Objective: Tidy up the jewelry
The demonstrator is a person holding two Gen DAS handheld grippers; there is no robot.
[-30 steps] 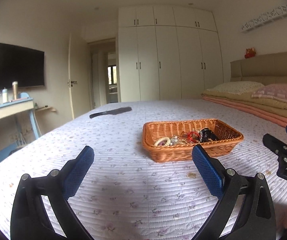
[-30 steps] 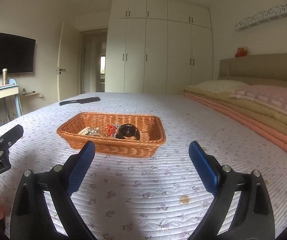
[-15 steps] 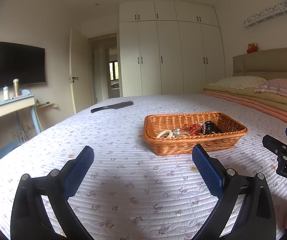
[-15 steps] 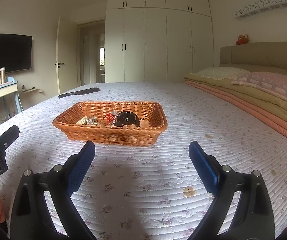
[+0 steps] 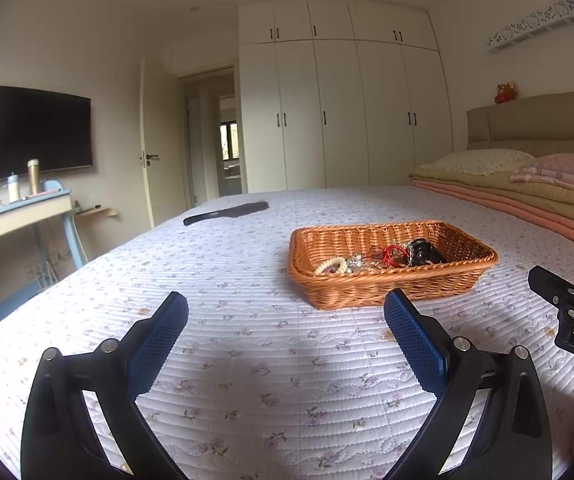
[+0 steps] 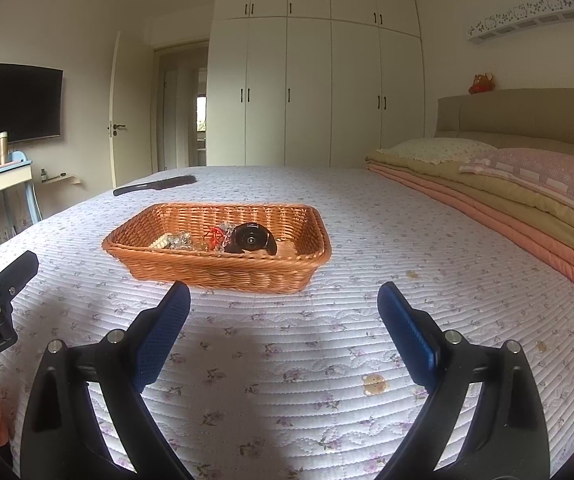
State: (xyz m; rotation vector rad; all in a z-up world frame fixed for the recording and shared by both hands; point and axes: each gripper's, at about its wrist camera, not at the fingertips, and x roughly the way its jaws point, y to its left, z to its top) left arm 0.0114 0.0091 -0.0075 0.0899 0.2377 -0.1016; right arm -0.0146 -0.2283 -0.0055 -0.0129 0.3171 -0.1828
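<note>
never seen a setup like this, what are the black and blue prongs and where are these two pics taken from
The prongs are hand-held grippers, one in each of a person's hands, each with a camera looking along its two blue-padded fingers. One picture comes from the left gripper, the other from the right gripper. Both are open and hold nothing. Each view also catches the other gripper at its edge. They hover over a bed with a flowered quilt. On it stands a wicker basket with a jumble of jewelry and a round black thing. A dark comb lies further back.
</note>
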